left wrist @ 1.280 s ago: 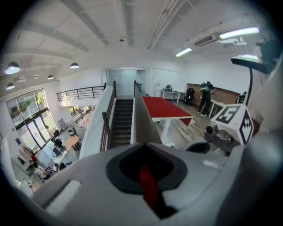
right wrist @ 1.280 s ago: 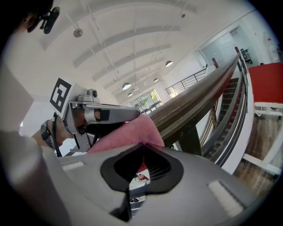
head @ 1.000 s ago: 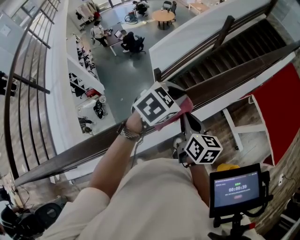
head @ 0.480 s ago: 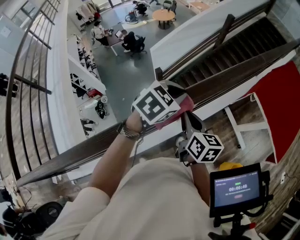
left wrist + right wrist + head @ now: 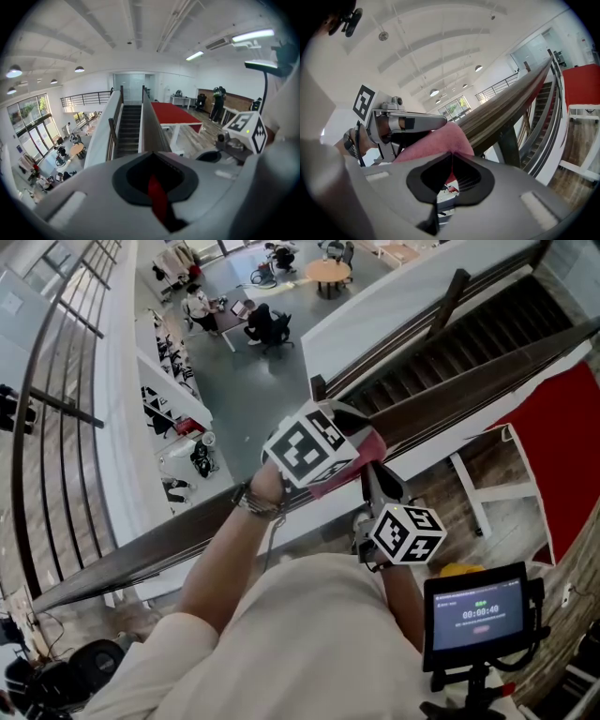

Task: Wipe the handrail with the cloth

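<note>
The dark wooden handrail runs diagonally from lower left to upper right in the head view. A pink-red cloth lies on it at the middle. My left gripper sits on the rail under its marker cube and is shut on the cloth, a red strip showing between its jaws. My right gripper reaches up from just below the rail. Its jaws are closed at the cloth's lower edge, with red fabric showing in the gap. The handrail slopes away beyond them.
Beyond the rail is a drop to a lower floor with people at tables. A staircase descends at upper right. A red-topped table with white legs stands at right. A timer screen is mounted at lower right.
</note>
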